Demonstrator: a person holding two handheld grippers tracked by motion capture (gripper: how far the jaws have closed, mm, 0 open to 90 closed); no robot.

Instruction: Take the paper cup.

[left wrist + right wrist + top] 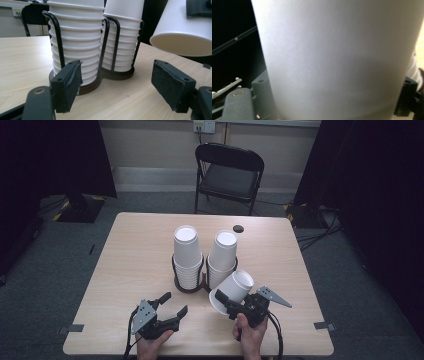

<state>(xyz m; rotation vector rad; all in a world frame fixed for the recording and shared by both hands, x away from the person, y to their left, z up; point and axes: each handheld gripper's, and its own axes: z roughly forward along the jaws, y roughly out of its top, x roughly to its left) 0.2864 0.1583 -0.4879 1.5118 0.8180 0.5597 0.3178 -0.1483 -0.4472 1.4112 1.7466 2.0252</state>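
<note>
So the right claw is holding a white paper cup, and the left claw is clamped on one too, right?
Not quite. The right claw does hold a white paper cup, but the left claw holds nothing: the left gripper view shows its pads standing wide apart with only table between them, in front of the cup stacks.

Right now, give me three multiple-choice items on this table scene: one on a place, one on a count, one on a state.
1. Where is the cup holder?
A. mid-table
B. on the chair
C. on the floor

2. How many cup stacks stand in it?
A. one
B. two
C. four

3. What is the right gripper doing?
A. standing open
B. clamping a paper cup
C. gripping a cable

Answers: 1 A, its base sits on the wooden table. 2 B, left stack and right stack. 3 B, its jaws hold the tilted cup; the left gripper is open.
</note>
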